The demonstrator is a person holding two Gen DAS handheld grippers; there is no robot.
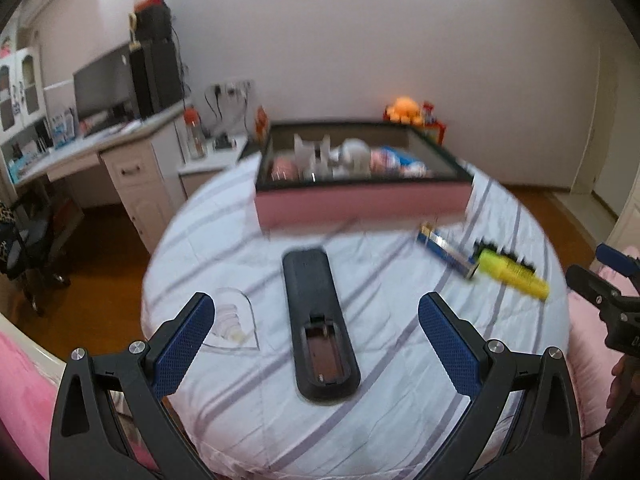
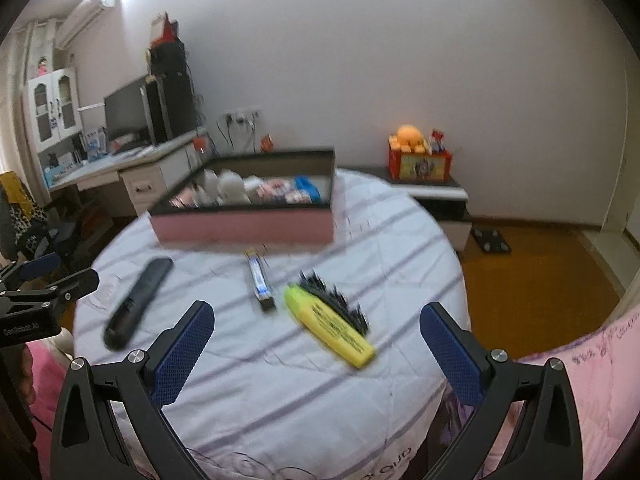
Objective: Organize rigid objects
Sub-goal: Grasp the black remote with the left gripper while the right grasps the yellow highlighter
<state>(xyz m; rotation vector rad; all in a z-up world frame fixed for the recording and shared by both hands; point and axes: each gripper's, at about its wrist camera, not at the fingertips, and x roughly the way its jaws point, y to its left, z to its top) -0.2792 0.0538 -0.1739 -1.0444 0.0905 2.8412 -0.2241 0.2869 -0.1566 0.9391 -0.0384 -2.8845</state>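
A black remote (image 1: 318,320) lies face down on the striped quilt, battery bay uncovered, straight ahead of my open left gripper (image 1: 316,340); it also appears in the right wrist view as the remote (image 2: 138,302). A yellow highlighter (image 2: 330,326) rests against a black comb (image 2: 336,300), just ahead of my open right gripper (image 2: 316,344). A slim blue-and-white box (image 2: 260,280) lies between remote and highlighter. The pink box (image 1: 360,200) with a dark rim stands behind them, holding several small items. Neither gripper touches anything.
The quilt (image 1: 360,420) ends in a rounded edge over wooden floor (image 2: 540,280). A desk with monitor (image 1: 104,92) stands at the left. A low cabinet (image 2: 436,196) carries a red toy box (image 2: 418,164). Pink bedding (image 2: 580,360) lies at the right.
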